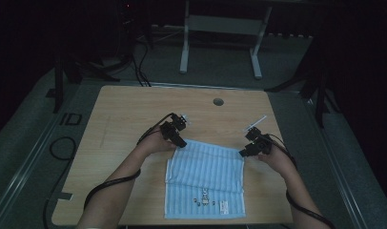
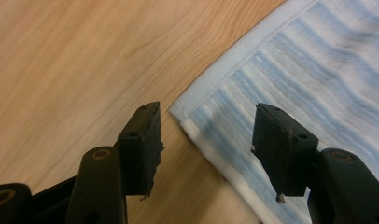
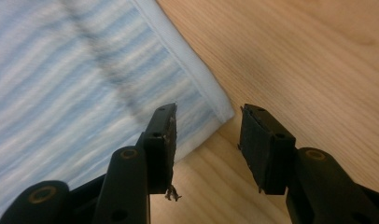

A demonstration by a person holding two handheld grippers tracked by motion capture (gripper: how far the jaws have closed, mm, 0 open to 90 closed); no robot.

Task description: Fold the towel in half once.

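A blue-and-white striped towel (image 1: 206,174) lies folded flat on the wooden table (image 1: 129,114), near its front edge. My left gripper (image 1: 182,143) is at the towel's far left corner. In the left gripper view the gripper (image 2: 206,135) is open, and the white-hemmed towel corner (image 2: 187,114) lies on the wood just ahead of the gap between its jaws. My right gripper (image 1: 243,152) is at the far right corner. It (image 3: 207,135) is open too, with that towel corner (image 3: 215,109) just ahead of the gap; neither pad presses on cloth.
Several small metal bits and a label (image 1: 208,201) sit on the towel's near part. A round cable hole (image 1: 218,101) is at the table's far side. A white stand (image 1: 220,28) and floor cables (image 1: 63,148) lie off the table.
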